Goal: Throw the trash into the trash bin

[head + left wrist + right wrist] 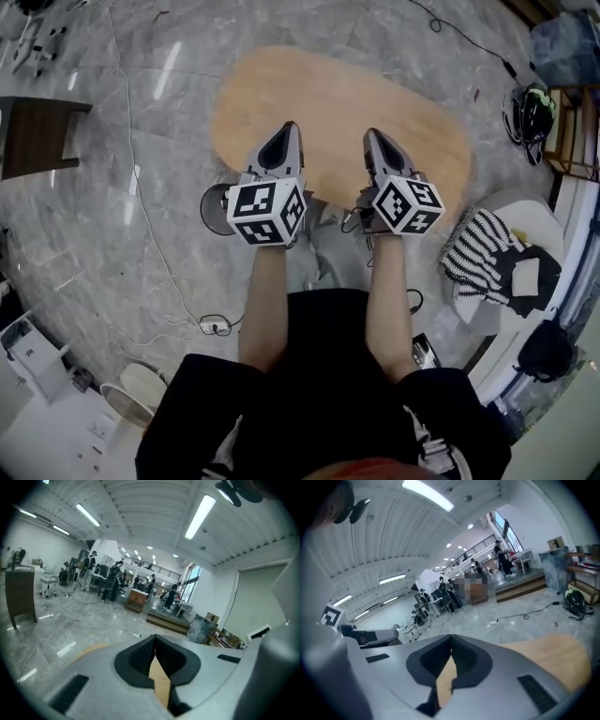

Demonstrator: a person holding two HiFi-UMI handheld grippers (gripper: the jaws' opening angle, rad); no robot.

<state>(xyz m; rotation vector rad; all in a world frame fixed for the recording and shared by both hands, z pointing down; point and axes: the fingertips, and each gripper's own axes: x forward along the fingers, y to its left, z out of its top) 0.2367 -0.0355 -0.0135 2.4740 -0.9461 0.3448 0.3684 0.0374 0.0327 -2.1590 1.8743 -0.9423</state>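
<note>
I see no trash and no trash bin that I can name in any view. In the head view, both grippers are held side by side above an oval wooden table (412,112). The left gripper (289,127) is shut with nothing between its jaws; in the left gripper view its tips (155,637) meet, with only the tabletop behind them. The right gripper (372,134) is also shut and empty; in the right gripper view its tips (451,637) touch over the wooden table (553,656). Both point slightly downward, out across the room.
A dark round object (212,208) sits on the floor beside the table's near edge. A striped cloth (480,251) lies on a white seat at the right. A dark wooden stand (37,131) is at the left. Cables (150,234) trail over the marble floor. People (112,581) stand far off.
</note>
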